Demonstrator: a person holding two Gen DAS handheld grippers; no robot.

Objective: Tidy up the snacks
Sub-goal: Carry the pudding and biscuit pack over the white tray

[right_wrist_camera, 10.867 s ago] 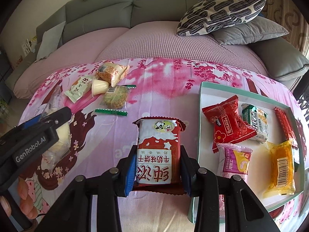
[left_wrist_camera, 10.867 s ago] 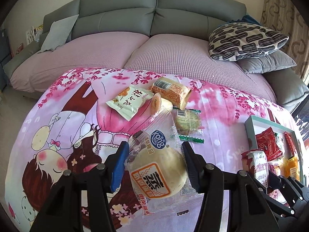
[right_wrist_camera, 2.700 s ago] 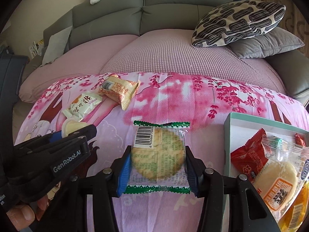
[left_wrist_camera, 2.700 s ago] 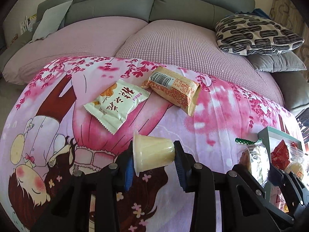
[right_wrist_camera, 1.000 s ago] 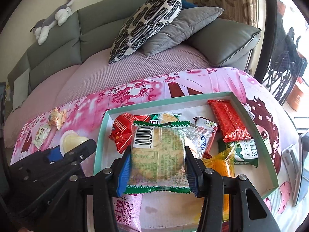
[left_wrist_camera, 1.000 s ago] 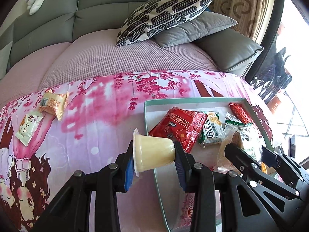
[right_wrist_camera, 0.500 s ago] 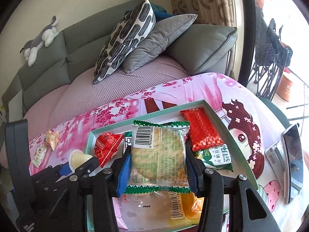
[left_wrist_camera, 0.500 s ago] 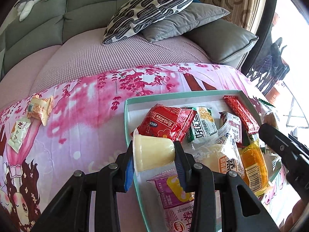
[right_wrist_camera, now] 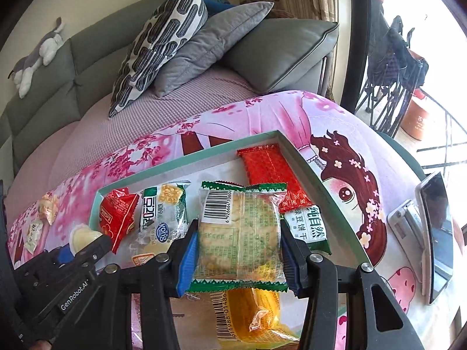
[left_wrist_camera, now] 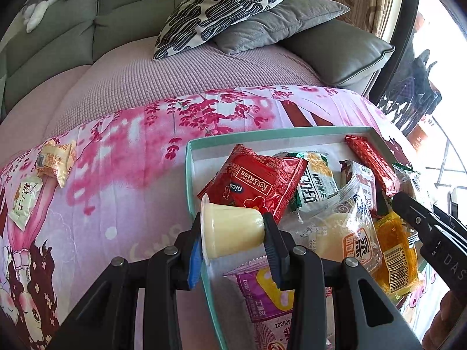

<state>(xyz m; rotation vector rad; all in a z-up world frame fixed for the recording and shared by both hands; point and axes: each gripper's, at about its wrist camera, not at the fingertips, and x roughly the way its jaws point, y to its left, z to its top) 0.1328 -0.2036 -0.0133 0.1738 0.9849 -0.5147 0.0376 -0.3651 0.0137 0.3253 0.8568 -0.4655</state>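
Note:
My left gripper [left_wrist_camera: 233, 233] is shut on a pale yellow jelly cup [left_wrist_camera: 230, 230] and holds it over the left rim of the teal tray [left_wrist_camera: 277, 134]. My right gripper [right_wrist_camera: 238, 242] is shut on a clear green-edged cracker packet [right_wrist_camera: 238, 233] above the tray's [right_wrist_camera: 189, 160] right half. The tray holds several snacks: a red packet [left_wrist_camera: 256, 189], a bun in clear wrap [left_wrist_camera: 341, 233], a yellow packet [left_wrist_camera: 394, 256], a red bar [right_wrist_camera: 268, 169]. Two packets, orange [left_wrist_camera: 55, 160] and pale green [left_wrist_camera: 24, 201], lie on the pink cloth far left.
A sofa with a patterned pillow [left_wrist_camera: 227, 5] and grey cushions stands behind the table. A phone on a stand [right_wrist_camera: 435, 233] sits right of the tray. The left gripper also shows at lower left in the right wrist view [right_wrist_camera: 84, 245].
Both grippers have moved further right over the tray with their snacks still held. The tray looks closer and larger in both views.

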